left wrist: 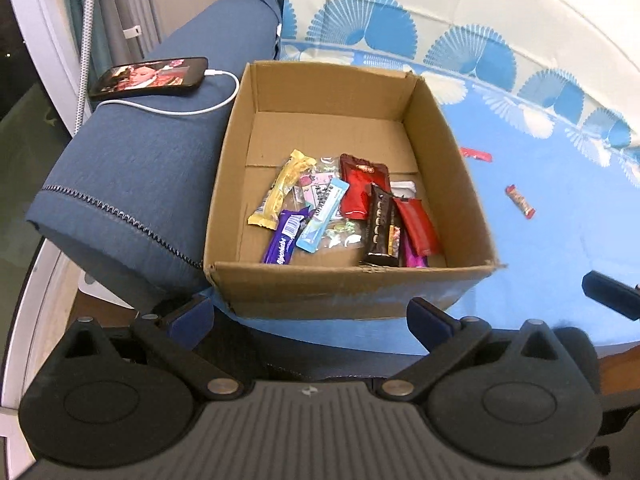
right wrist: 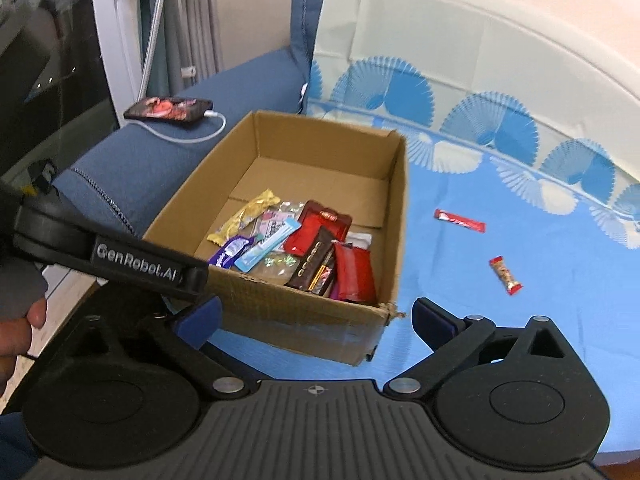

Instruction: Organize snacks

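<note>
An open cardboard box (left wrist: 348, 280) (right wrist: 280, 312) sits on a blue fan-print sheet (left wrist: 540, 264). Inside lie several snacks: a yellow bar (left wrist: 280, 188), a purple bar (left wrist: 284, 240), a light-blue stick (left wrist: 322, 216), a red pouch (left wrist: 360, 188), a dark brown bar (left wrist: 380, 228) and a red bar (left wrist: 416, 224). Outside the box on the sheet lie a long red bar (left wrist: 476, 155) (right wrist: 460, 221) and a small red-ended snack (left wrist: 520, 201) (right wrist: 505, 275). My left gripper (left wrist: 312, 316) hovers open before the box's near wall, holding nothing. My right gripper (right wrist: 316, 318) is open and empty near the box's front right corner.
A phone (left wrist: 148, 78) (right wrist: 168, 109) with a white charging cable (left wrist: 180, 110) lies on the blue sofa arm (left wrist: 132, 184) left of the box. The left gripper's black body (right wrist: 120, 264) and a hand (right wrist: 16, 332) cross the right wrist view's left side. The backrest rises behind.
</note>
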### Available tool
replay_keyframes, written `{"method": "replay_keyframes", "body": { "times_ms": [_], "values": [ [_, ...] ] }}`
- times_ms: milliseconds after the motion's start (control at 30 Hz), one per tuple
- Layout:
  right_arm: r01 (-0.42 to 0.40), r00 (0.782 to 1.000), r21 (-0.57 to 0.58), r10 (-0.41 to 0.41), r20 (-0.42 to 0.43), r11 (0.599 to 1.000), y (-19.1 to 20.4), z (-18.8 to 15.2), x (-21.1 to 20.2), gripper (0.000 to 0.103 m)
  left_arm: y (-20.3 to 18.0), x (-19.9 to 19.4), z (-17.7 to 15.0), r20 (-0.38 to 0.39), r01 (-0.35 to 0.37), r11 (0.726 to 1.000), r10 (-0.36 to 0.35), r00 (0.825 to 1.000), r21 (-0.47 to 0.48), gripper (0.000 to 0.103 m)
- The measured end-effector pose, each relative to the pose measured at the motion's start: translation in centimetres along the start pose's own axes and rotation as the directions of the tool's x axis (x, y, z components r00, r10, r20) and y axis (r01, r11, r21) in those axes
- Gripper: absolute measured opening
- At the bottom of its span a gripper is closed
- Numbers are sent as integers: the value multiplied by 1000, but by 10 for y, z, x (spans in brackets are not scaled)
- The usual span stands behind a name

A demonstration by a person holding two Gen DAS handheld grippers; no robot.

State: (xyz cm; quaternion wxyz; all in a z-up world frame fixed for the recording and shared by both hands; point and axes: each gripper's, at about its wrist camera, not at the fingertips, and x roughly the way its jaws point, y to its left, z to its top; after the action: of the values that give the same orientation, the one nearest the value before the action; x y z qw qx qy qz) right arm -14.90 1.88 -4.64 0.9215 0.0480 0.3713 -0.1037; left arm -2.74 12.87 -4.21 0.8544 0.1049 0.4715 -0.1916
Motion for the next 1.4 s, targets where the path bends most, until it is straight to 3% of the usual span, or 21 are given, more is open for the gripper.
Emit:
{"method": "replay_keyframes", "body": {
  "times_ms": [700,1400],
  "values": [
    [6,995,24,-8,95,1000,4,-19,-44,103,-3,-51,-29,94,-17,1000,19,995,-15,103],
    [22,995,39,-25,92,999,6,-21,-46,103,-5,-53,-35,81,-11,1000,11,997,-1,103]
  ]
}}
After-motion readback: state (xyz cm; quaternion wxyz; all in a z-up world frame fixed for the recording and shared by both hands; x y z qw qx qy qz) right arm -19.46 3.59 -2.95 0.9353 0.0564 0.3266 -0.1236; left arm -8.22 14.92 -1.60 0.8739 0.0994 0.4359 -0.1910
